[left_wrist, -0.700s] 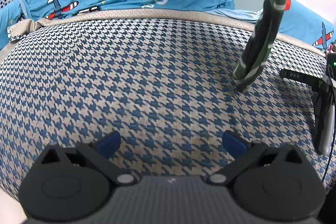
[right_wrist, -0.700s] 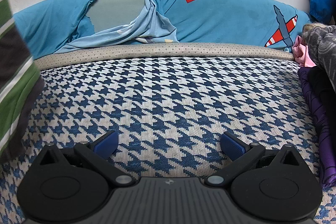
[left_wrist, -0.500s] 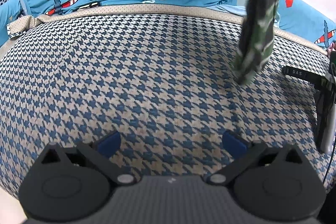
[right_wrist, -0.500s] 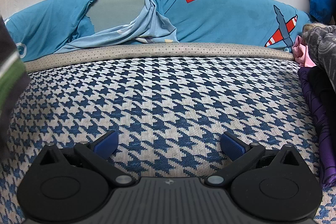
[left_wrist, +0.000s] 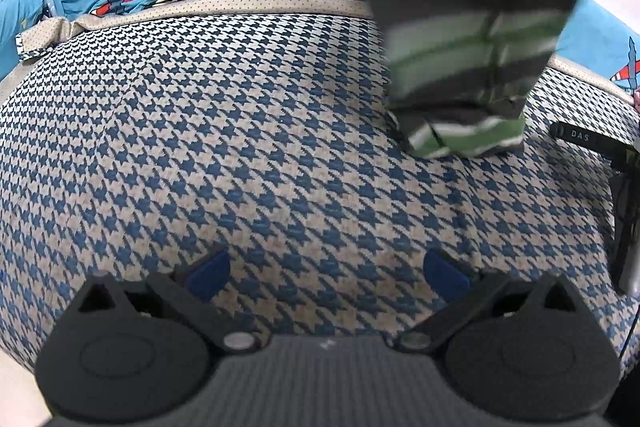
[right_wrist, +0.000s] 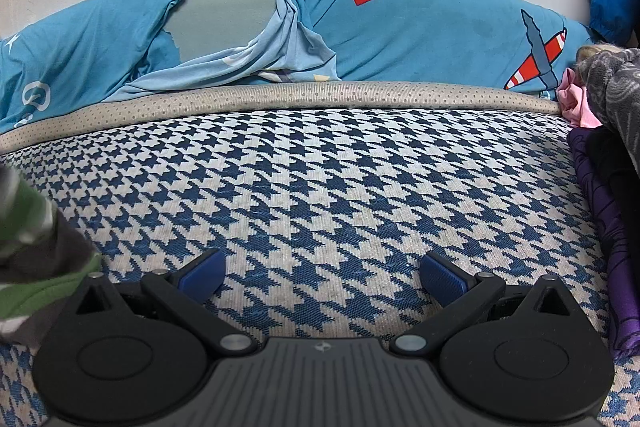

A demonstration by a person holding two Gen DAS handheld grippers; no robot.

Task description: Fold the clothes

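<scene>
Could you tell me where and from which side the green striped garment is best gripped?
Probably at the bottom hem of the green striped garment, where it meets the houndstooth cover. It hangs in motion blur, so the open left gripper might come from the near side.

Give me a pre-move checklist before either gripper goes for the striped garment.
1. Left gripper open, nothing between its fingers: ok.
2. Right gripper open, nothing between its fingers: ok.
3. Striped garment lying flat on the houndstooth cover: not ok, only its lower end touches down.
4. Garment sharp enough to pick a grasp point: not ok, blurred.
5. What holds the garment up: cannot tell.
6. Clothes pile off the folding area: ok.
</scene>
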